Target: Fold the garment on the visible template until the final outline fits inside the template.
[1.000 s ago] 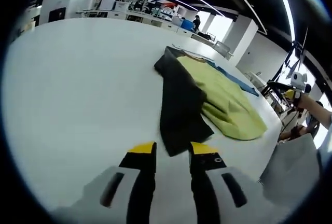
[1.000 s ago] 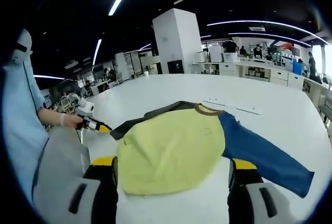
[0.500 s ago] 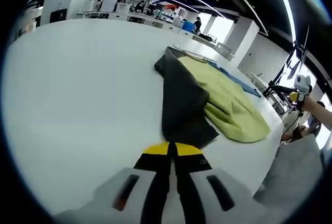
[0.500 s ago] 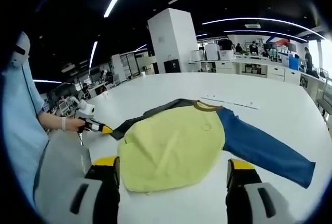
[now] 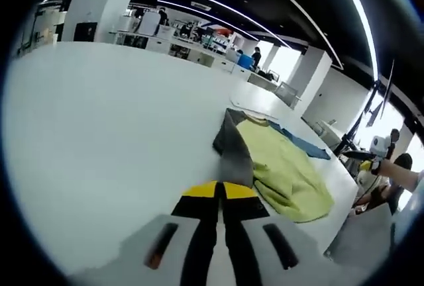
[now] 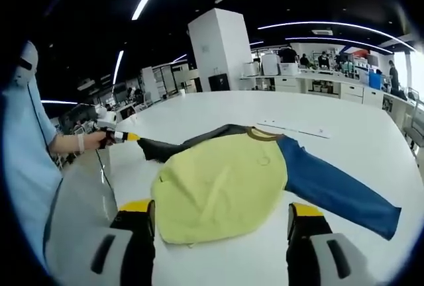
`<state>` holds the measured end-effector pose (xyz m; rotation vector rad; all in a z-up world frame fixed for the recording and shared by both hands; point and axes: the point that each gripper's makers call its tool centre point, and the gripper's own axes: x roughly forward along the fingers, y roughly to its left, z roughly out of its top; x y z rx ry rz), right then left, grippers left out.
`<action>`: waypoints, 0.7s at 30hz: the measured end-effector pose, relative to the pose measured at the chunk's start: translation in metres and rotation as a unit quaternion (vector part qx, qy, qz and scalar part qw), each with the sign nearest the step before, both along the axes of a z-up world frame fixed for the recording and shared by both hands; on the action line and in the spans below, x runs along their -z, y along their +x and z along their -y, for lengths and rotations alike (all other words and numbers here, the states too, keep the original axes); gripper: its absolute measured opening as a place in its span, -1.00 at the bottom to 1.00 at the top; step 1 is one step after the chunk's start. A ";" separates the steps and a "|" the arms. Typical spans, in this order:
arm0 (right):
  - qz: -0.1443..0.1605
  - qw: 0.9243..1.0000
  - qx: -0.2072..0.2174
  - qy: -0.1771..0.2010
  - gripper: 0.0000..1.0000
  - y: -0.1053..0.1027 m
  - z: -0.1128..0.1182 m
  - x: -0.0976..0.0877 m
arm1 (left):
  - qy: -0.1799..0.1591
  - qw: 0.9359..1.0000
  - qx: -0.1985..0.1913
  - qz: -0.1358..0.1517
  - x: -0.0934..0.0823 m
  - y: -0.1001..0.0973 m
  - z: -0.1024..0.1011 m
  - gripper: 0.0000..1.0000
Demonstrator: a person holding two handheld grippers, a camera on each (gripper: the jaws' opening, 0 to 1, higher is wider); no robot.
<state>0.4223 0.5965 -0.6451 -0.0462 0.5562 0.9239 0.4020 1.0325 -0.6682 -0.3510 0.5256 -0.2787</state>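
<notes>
Nearest in the left gripper view, the left gripper (image 5: pixel 220 190) is clenched on the cuff of the dark sleeve (image 5: pixel 233 150), lifted off the white table (image 5: pixel 99 120). The right gripper (image 6: pixel 222 213) hangs released — jaws wide apart — above the hem of the shirt (image 6: pixel 222 183). Beyond, the blue sleeve (image 6: pixel 338 190) lies flat and outstretched. Folding has barely begun — both sleeves and the body are left; no template outline can be made out.

Garment (image 6: pixel 218 187): soft matt cloth. Table (image 5: pixel 99 120): smooth white, slight sheen.
</notes>
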 end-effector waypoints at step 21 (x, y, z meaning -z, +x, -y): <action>-0.025 0.999 0.010 -0.022 0.61 0.006 -0.003 0.013 | 0.061 0.998 -0.006 -0.008 0.002 0.121 -0.108 -1.00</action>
